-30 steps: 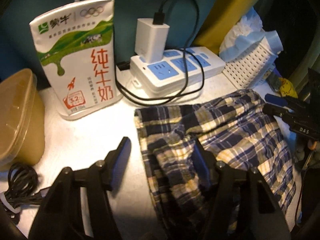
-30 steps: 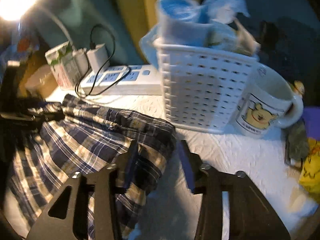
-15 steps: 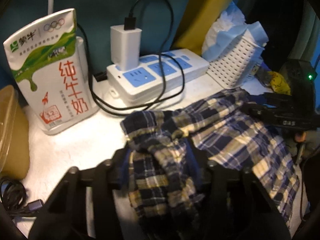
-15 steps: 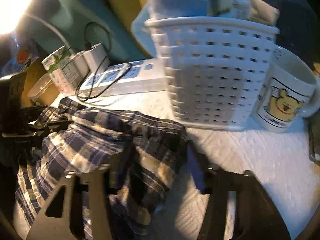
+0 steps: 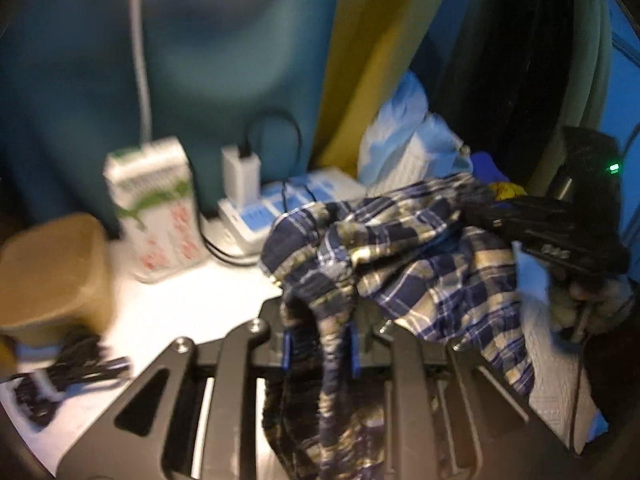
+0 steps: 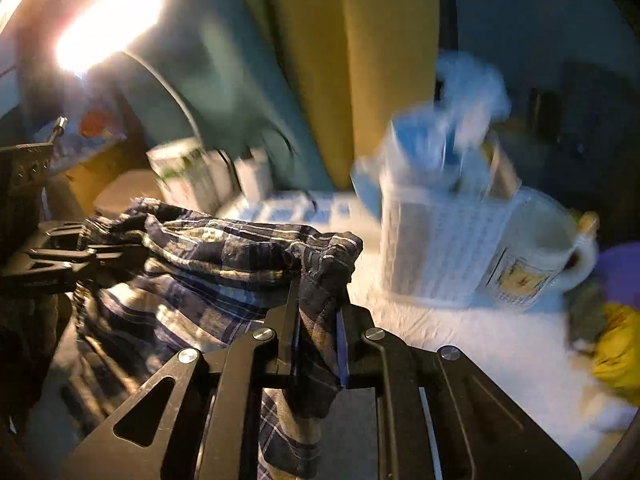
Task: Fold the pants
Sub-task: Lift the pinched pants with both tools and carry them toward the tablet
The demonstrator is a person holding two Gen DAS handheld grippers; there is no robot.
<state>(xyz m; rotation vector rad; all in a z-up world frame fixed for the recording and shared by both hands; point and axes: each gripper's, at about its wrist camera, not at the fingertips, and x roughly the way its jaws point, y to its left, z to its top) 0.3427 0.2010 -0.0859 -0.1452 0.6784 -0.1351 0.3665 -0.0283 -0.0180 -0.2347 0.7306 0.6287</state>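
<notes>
A white table (image 5: 192, 304) carries a milk carton (image 5: 156, 208), power strip (image 5: 288, 204), white basket (image 6: 436, 248) and mug (image 6: 536, 248)

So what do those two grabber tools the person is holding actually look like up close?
Both are matte black. The left gripper and right gripper each have flat angular plates with triangular cut-outs, silver round screws at the joints, and two narrow fingers edged with blue strips. Seen from the left camera, the right one's bulky black body carries white lettering and a small green light.

We see the plaid pants (image 5: 420, 256), navy, blue and cream checks, bunched and lifted off the white counter (image 5: 180, 304), two corners pinched up, the cloth sagging between them in loose, rumpled folds.
</notes>
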